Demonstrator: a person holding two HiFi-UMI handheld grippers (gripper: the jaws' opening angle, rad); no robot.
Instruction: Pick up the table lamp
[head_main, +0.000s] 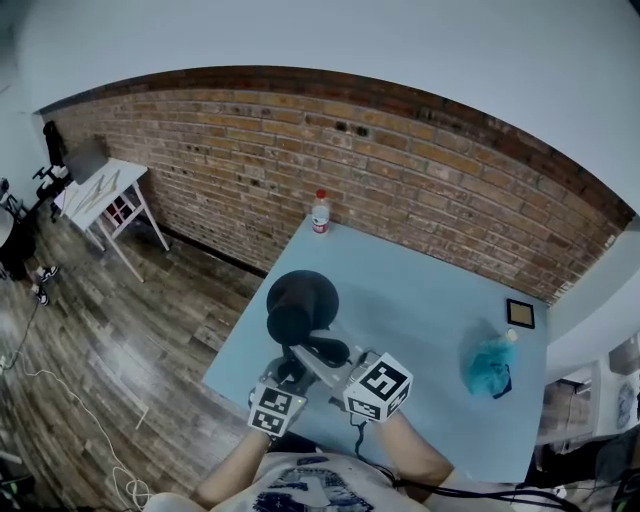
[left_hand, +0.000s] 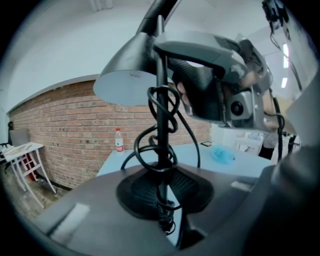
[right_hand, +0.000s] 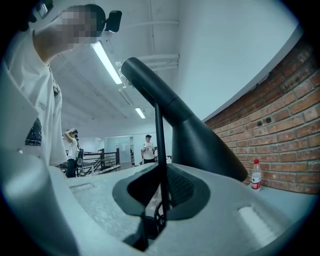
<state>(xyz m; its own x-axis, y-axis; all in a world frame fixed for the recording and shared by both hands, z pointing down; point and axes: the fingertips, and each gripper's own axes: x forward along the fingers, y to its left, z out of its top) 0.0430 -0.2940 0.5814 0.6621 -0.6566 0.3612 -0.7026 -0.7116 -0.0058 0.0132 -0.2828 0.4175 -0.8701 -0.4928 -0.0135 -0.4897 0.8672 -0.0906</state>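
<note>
Black ribbed pads of the left gripper (left_hand: 165, 200) are pressed on the thin rod stem of a black table lamp (left_hand: 127, 70) with a cone-shaped shade. A black cord (left_hand: 136, 149) is wound in loose loops round the stem just above the jaws. The grey right gripper (right_hand: 159, 202) has its jaws clamped on the same stem from the other side, and in its view the shade slants from the upper left of the frame down to the right.

In the head view both grippers meet at the lower centre of the frame. The shade shows just above them, over the near left part of a pale blue bench (head_main: 430, 290). Whether the lamp's foot touches the bench cannot be told.

A clear plastic bottle with a red cap and label (head_main: 320, 212) stands at the bench's far edge, against a red brick wall (head_main: 400, 160). A crumpled teal cloth (head_main: 488, 365) lies at the right of the bench, with a small dark square frame (head_main: 520, 313) just above it in the picture. At the upper left a white trestle table (head_main: 105, 190) stands on a wood-plank floor (head_main: 120, 330).
</note>
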